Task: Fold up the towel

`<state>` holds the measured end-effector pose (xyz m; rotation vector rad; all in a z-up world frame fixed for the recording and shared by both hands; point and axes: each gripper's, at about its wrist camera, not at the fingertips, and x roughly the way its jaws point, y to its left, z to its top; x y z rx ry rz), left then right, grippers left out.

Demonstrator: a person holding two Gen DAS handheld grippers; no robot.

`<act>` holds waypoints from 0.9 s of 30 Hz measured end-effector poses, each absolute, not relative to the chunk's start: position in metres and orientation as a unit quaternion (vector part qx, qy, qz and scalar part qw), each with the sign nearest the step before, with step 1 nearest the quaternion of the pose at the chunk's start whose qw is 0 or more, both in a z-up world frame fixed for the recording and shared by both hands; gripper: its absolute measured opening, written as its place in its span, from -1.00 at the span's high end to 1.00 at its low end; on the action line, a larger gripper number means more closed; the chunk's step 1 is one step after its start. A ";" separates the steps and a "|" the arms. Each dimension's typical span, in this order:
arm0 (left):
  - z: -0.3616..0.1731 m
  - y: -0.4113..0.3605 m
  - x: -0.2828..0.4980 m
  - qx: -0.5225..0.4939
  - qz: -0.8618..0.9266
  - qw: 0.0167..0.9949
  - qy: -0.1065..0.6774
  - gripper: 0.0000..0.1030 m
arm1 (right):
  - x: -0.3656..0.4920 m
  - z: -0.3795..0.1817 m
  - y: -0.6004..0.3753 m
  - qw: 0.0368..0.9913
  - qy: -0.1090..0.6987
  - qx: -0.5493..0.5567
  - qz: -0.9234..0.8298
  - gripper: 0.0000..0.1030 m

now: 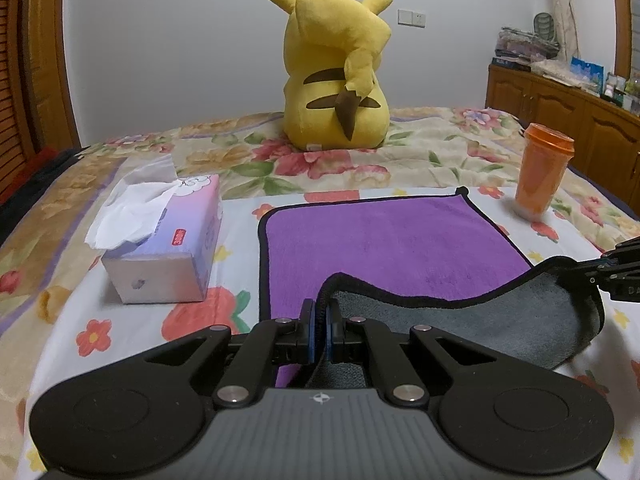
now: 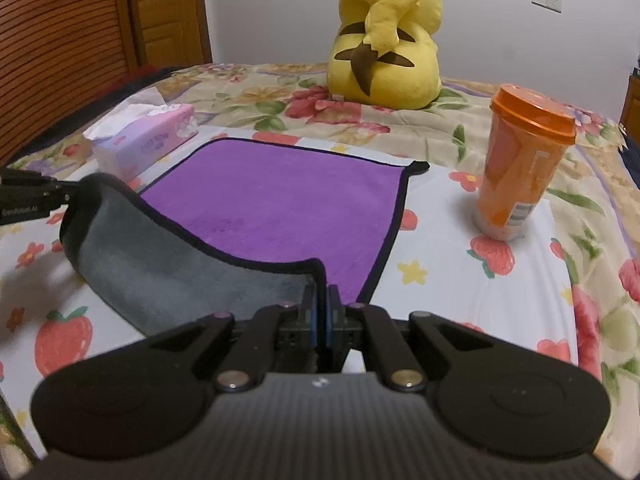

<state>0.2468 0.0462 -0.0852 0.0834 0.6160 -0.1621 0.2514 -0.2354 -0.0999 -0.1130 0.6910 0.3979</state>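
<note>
Pinching the near corners of the purple towel (image 1: 392, 236), the left gripper (image 1: 320, 320) and right gripper (image 2: 320, 300) are each clamping its black hem, lifting the near edge off the floral bedspread (image 2: 460, 280) while the far part is lying flat. A slipping corner is threatening a crooked fold; carrying too wide is risking a knock against the orange cup (image 2: 520, 168) or tissue box (image 1: 168, 244).

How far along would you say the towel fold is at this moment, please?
Early in the first fold. Done: the left tool and right tool are each shut on a near corner of the purple towel. In hand: the near edge is lifted and curling over, showing its grey underside. Left: carry that edge to the far edge, which still lies flat on the floral bedspread, then release.
</note>
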 end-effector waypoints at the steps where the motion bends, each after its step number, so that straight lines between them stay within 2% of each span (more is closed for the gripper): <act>1: -0.086 0.046 0.249 0.042 -0.080 0.949 0.303 0.85 | 0.253 -0.101 -0.236 0.920 0.337 -0.054 0.193 0.91; 27: -0.067 0.041 0.294 0.048 -0.082 0.963 0.254 0.85 | 0.293 -0.090 -0.237 0.937 0.283 -0.076 0.188 0.91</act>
